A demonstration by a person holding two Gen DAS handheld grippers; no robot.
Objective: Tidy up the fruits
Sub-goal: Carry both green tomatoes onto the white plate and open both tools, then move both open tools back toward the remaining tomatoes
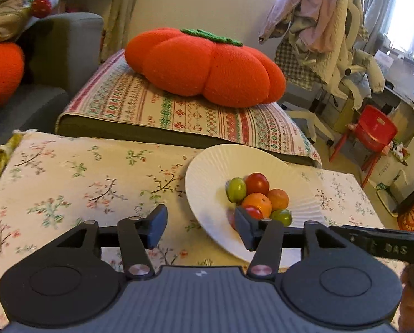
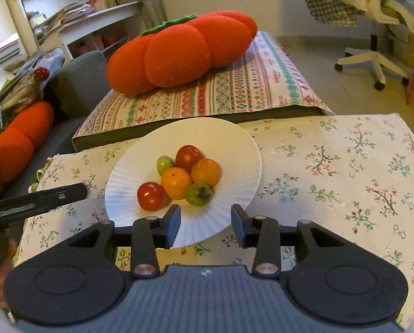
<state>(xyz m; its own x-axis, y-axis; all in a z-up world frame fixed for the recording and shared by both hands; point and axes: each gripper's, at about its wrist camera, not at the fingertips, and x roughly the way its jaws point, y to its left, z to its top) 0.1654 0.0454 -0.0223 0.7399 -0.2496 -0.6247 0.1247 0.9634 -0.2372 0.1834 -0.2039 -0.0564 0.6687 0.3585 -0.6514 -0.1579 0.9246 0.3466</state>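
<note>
A white ribbed plate (image 2: 221, 138) (image 1: 215, 161) on the floral cloth holds several small fruits in a cluster: two oranges (image 2: 176, 183), two red ones (image 2: 151, 196) and two green ones (image 2: 199, 193). In the left wrist view the same pile shows an orange (image 1: 257, 204) in the middle. My left gripper (image 1: 201, 229) is open and empty, hanging left of the plate with its right finger over the plate's near rim. My right gripper (image 2: 207, 226) is open and empty above the plate's near edge, just short of the fruits.
The floral cloth (image 2: 332, 166) spreads to the right of the plate. Behind it lies a patterned cushion (image 2: 234, 88) with a big orange pumpkin pillow (image 2: 179, 52). A grey sofa (image 1: 57, 55) stands at the left, a clothes-laden chair (image 1: 323, 27) and a red stool (image 1: 373, 130) at the right.
</note>
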